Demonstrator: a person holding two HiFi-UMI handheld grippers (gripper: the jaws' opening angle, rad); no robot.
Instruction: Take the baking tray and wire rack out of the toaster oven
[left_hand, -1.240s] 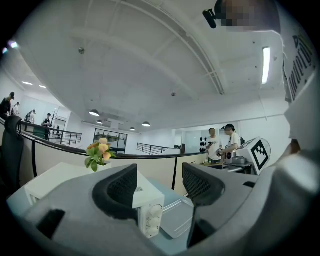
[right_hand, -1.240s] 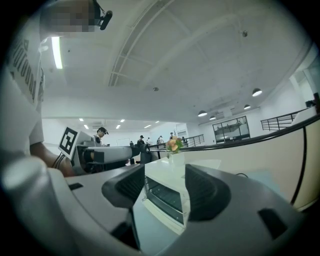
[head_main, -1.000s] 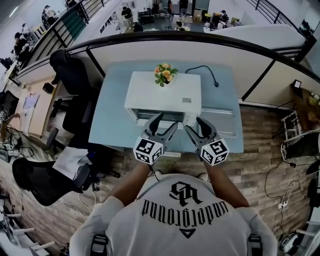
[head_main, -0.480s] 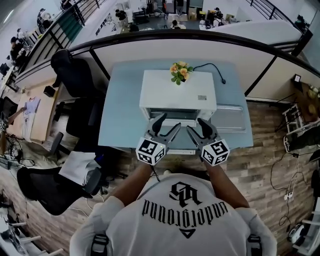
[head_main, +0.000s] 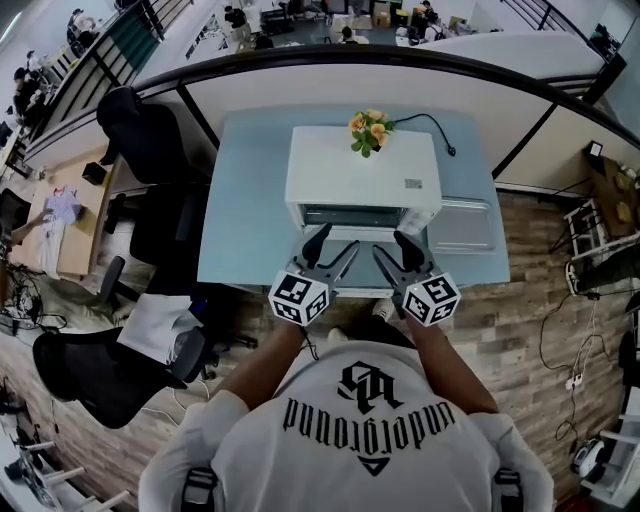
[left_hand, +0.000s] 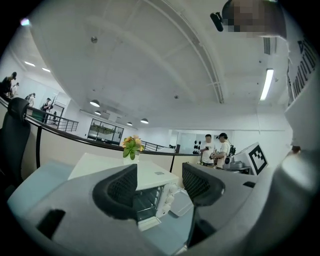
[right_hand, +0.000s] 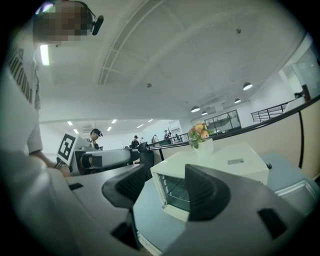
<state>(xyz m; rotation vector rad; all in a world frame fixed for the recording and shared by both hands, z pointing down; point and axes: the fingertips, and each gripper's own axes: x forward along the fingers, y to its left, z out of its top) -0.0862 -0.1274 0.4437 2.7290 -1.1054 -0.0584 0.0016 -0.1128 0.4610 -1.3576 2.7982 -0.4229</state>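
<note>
The white toaster oven (head_main: 363, 180) stands on the pale blue table (head_main: 245, 220) with its front facing me. In the left gripper view its front (left_hand: 146, 202) looks open, with the door folded down, and faint rack bars show inside. I cannot make out a baking tray in there. My left gripper (head_main: 337, 243) and right gripper (head_main: 392, 247) hover side by side just short of the oven's front. Both are open and empty. In each gripper view, the left gripper (left_hand: 161, 187) and the right gripper (right_hand: 165, 192) frame the oven between their jaws.
A small pot of orange flowers (head_main: 368, 128) sits on the oven's top. A flat grey tray (head_main: 462, 225) lies on the table right of the oven. A black cord (head_main: 425, 125) runs off the back. Black office chairs (head_main: 150, 150) stand to the left, and a partition wall is behind the table.
Both grippers have drawn closer to the oven's front, side by side. Their jaws stay open.
</note>
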